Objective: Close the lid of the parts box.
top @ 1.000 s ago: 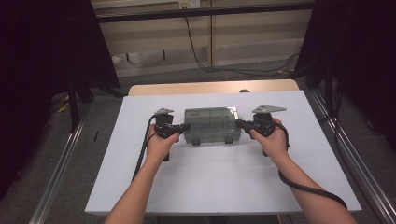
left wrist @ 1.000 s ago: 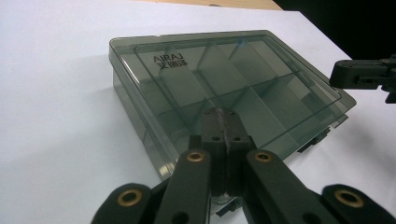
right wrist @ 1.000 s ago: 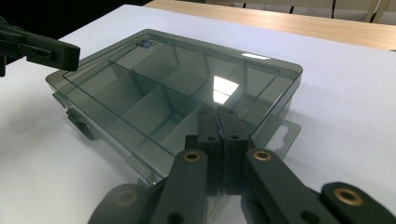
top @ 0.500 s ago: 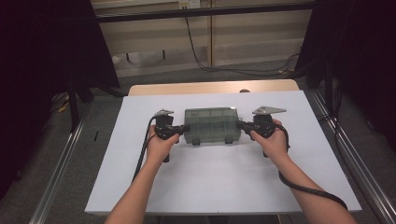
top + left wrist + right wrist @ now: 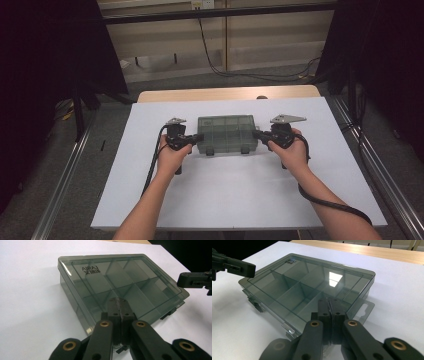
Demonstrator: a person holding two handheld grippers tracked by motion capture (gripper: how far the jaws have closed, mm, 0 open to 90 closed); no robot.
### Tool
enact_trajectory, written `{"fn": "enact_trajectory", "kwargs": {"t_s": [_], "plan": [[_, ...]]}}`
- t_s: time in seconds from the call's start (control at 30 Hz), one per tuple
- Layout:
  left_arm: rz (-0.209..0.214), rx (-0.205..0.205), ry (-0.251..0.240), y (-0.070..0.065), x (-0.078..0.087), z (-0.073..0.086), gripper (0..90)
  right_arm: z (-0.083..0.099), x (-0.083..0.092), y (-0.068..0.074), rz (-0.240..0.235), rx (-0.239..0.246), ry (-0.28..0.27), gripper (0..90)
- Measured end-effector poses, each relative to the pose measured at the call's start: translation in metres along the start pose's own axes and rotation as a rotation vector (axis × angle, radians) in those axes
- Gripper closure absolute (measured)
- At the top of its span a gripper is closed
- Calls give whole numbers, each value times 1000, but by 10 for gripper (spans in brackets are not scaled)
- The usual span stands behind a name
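A smoky clear plastic compartment box lies flat with its lid closed in the middle of the white table top. Two dark latches face the person. My left gripper is at the box's left end, jaws pressed together with nothing between them. In the left gripper view the shut tips hover over the lid's edge of the box. My right gripper mirrors this at the right end. Its shut tips sit over the box near a hang tab.
A bare wooden strip runs along the table's far edge. Metal rails flank the table on both sides. Cables lie on the floor behind. Dark curtains stand at the left and right.
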State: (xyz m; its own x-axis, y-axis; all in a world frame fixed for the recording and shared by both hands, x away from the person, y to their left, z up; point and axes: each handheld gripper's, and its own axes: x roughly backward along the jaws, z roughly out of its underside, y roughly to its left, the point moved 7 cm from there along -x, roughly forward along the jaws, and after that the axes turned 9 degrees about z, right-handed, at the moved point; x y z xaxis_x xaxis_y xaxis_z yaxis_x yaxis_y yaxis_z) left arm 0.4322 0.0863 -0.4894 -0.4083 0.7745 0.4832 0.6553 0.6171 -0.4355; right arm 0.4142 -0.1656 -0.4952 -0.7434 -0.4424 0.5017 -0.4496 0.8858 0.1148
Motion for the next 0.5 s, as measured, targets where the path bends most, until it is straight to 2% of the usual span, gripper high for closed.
{"fn": "enact_trajectory", "kwargs": {"t_s": [0.13, 0.27, 0.5], "plan": [[4, 6, 1, -1, -1, 1, 900, 1, 0, 0, 2, -2, 1, 897], [-4, -10, 4, 0, -1, 2, 900, 3, 0, 0, -2, -5, 3, 897], [-6, -9, 3, 0, -1, 3, 900, 4, 0, 0, 0, -5, 1, 897]]}}
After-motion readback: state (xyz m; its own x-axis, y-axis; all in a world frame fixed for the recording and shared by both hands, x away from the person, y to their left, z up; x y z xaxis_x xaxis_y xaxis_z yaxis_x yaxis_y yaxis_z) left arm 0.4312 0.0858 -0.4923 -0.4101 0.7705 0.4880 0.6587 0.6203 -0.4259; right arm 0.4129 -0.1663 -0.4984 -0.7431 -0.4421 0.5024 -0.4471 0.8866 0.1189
